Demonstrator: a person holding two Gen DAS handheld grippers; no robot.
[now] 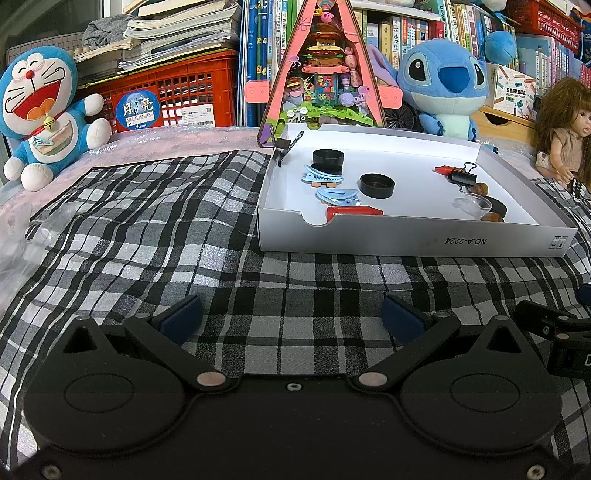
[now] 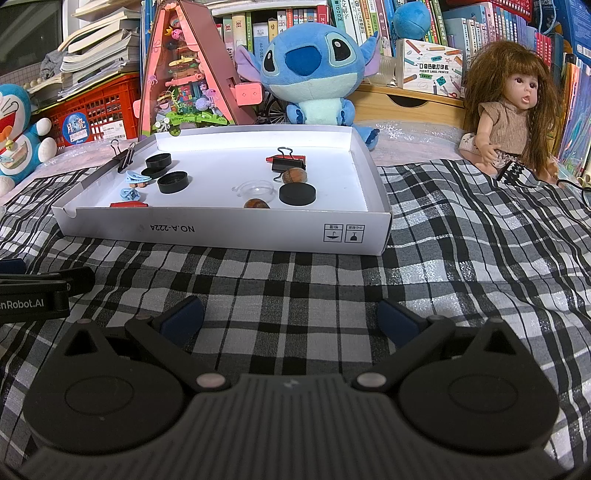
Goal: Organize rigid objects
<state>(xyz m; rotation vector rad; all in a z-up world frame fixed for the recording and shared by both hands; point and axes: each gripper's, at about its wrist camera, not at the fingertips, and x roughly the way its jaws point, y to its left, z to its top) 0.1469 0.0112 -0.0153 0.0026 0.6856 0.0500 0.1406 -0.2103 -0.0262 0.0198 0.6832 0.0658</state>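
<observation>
Plaid cloth (image 1: 147,229), white box (image 1: 406,240), bookshelves (image 2: 480,22) behind

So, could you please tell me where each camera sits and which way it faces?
Left wrist: on the left gripper, low over the checked cloth, facing the white cardboard tray ahead-right; its open fingers show, plus the right gripper's edge.
Right wrist: on the right gripper, facing the tray ahead-left; open fingers show.
Shared: tray, blue plush toy.

Matt white cardboard tray (image 2: 229,230) sits on woven checked cloth (image 2: 461,258); inside, matt black plastic caps (image 2: 173,182) and a glossy clear plastic cup (image 2: 256,189).
</observation>
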